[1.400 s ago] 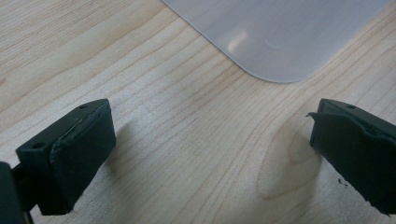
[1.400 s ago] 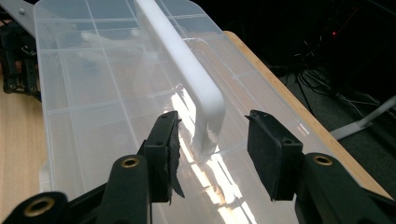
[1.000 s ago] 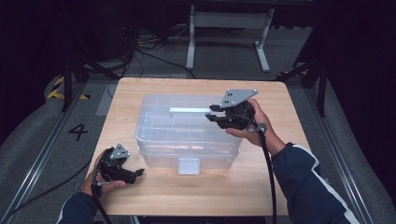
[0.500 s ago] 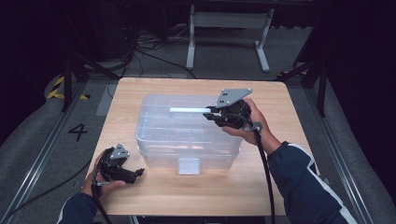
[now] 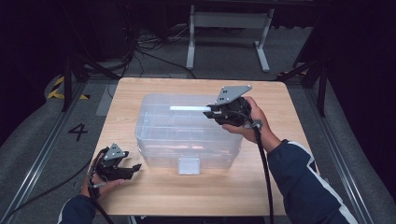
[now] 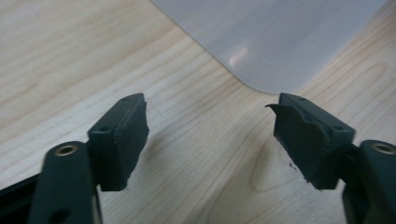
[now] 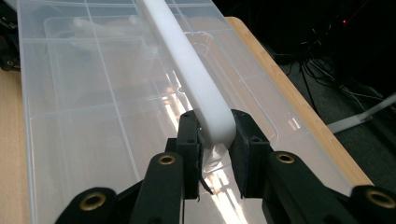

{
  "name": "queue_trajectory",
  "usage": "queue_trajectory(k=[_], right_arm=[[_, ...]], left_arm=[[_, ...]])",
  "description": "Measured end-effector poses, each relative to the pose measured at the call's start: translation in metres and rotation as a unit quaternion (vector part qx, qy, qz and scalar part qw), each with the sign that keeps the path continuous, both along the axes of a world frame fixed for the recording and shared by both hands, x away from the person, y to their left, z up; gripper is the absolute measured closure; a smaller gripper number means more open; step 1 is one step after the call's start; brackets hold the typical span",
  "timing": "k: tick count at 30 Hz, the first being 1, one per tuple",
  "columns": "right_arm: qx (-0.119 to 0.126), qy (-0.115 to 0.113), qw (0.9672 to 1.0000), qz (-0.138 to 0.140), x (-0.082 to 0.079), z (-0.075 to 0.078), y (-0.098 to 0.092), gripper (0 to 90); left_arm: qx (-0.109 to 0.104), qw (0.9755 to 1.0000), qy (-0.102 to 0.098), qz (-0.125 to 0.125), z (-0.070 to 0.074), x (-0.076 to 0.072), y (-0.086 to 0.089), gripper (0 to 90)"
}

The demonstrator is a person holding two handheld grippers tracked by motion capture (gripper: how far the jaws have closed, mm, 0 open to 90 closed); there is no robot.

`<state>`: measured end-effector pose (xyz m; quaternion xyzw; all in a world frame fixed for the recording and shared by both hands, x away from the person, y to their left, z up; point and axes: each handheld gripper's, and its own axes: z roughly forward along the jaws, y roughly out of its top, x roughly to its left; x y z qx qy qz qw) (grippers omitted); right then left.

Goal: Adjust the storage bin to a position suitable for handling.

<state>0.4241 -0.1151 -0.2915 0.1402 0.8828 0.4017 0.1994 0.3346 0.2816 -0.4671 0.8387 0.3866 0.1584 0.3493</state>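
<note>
Right gripper (image 7: pixel 214 154) clamped on white handle (image 7: pixel 194 77).
The handle runs away above the clear compartmented box (image 7: pixel 84 116).

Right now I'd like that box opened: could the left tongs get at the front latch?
Probably yes. The left tongs sit open and empty on the table, beside the clear box; bare wood lies between them and the latch.

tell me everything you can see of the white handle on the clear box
The white handle is a long, smooth, matte bar, plastic by its look, with a rounded end. It lies level over the lid of the clear plastic box on the wooden table, along the far part of the lid. The right gripper is shut on its rounded end, one black pad pressing each side. Its far end runs out of the right gripper view.
</note>
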Motion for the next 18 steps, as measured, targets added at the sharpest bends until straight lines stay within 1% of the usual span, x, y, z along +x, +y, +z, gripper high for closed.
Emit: queue_trajectory(k=[1,2,3,4,5,6,7,8,9,10,11,12,13,14,15,18], right_arm=[[0.0,0.001,1.0,0.0,0.001,0.001,0.0,74.8],[0.0,0.004,1.0,-0.001,0.002,0.003,0.001,74.7],[0.0,0.004,1.0,-0.001,0.002,0.003,0.001,74.7],[-0.001,0.005,1.0,0.0,0.003,0.004,0.001,74.7],[-0.004,0.007,1.0,0.0,0.004,0.005,0.001,74.7],[-0.005,0.01,0.9999,0.001,0.005,0.006,0.001,74.7],[-0.006,0.014,0.9999,0.002,0.007,0.008,0.001,74.6],[-0.006,0.014,0.9999,0.002,0.007,0.008,0.001,74.6],[-0.004,0.018,0.9998,0.003,0.01,0.01,0.001,74.4],[-0.003,0.019,0.9998,0.003,0.011,0.011,0.001,74.3],[-0.003,0.019,0.9998,0.003,0.011,0.011,0.001,74.3],[-0.004,0.021,0.9998,0.003,0.012,0.012,0.001,74.2],[-0.004,0.021,0.9998,0.003,0.013,0.013,0.001,74.1],[-0.004,0.021,0.9998,0.003,0.013,0.013,0.001,74.1],[-0.003,0.021,0.9998,0.003,0.013,0.013,0.001,74.0],[-0.001,0.022,0.9998,-0.001,0.015,0.015,0.001,73.6]], left_arm=[[-0.001,1.0,-0.006,0.002,0.001,-0.001,0.0,30.4],[-0.004,0.9999,-0.011,0.008,0.004,-0.004,0.0,33.6],[0.002,0.9998,-0.017,0.008,0.007,-0.006,0.001,33.6],[-0.001,0.9996,-0.024,0.016,0.012,-0.009,0.001,34.9],[-0.001,0.9993,-0.034,0.016,0.016,-0.011,0.002,36.5],[-0.007,0.9991,-0.037,0.02,0.019,-0.013,0.002,38.0],[-0.008,0.9986,-0.049,0.021,0.026,-0.017,0.002,40.6],[-0.008,0.9986,-0.049,0.021,0.026,-0.017,0.002,41.4],[-0.011,0.9982,-0.054,0.025,0.03,-0.019,0.002,43.3],[-0.006,0.9976,-0.064,0.023,0.037,-0.022,0.001,44.9],[-0.006,0.9976,-0.064,0.023,0.037,-0.022,0.001,45.9],[-0.012,0.997,-0.076,0.014,0.044,-0.025,-0.001,46.2],[-0.016,0.9966,-0.079,0.015,0.048,-0.026,-0.003,46.7],[-0.016,0.9966,-0.079,0.015,0.048,-0.026,-0.003,48.0],[-0.018,0.9958,-0.089,0.014,0.053,-0.027,-0.004,48.0],[-0.03,0.9949,-0.096,0.01,0.062,-0.028,-0.007,51.1]])
